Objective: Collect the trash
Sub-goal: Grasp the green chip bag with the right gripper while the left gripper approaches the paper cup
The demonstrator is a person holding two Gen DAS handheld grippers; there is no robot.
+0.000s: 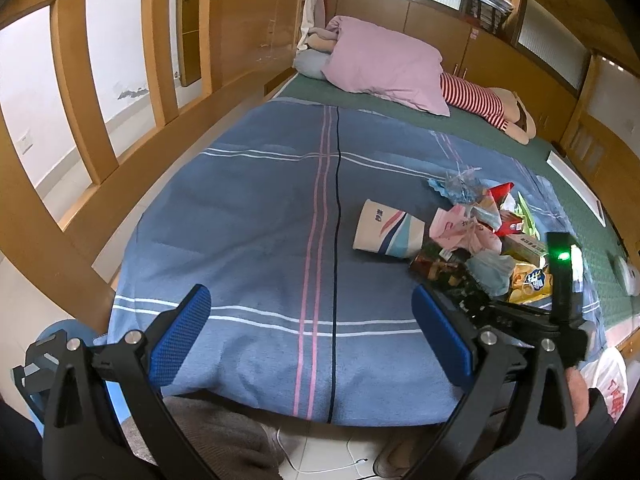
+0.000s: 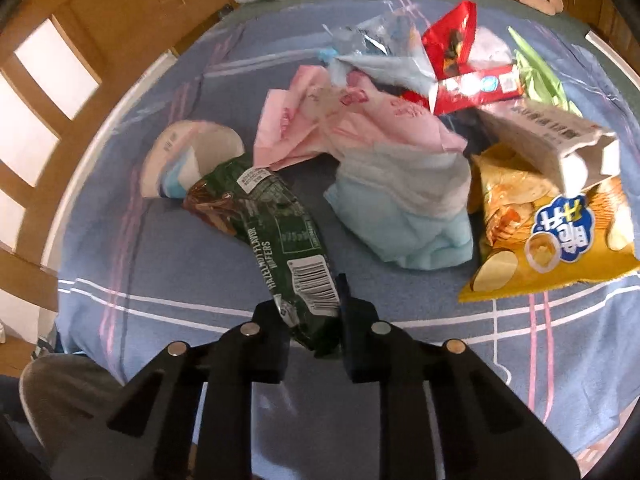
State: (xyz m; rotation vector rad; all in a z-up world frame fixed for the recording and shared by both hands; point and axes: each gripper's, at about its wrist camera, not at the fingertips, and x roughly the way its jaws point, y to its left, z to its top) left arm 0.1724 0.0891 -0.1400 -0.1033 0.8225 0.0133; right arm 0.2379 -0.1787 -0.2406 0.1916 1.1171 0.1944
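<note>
A pile of trash lies on the blue striped blanket (image 1: 260, 240). My right gripper (image 2: 310, 312) is shut on the near end of a dark green wafer wrapper (image 2: 276, 240), which stretches away toward a paper cup (image 2: 188, 160) lying on its side. Behind it lie a pink bag (image 2: 360, 124), a light blue bag (image 2: 408, 224), a yellow chip bag (image 2: 548, 240), a white carton (image 2: 552, 140) and red wrappers (image 2: 460, 60). My left gripper (image 1: 312, 336) is open and empty above the blanket's near part, left of the pile (image 1: 480, 232) and the cup (image 1: 386, 232).
A pink pillow (image 1: 384, 64) and a striped plush toy (image 1: 480, 104) lie at the bed's far end. A wooden slatted bed frame (image 1: 80, 92) runs along the left. A blue bin (image 1: 52, 340) stands on the floor at lower left.
</note>
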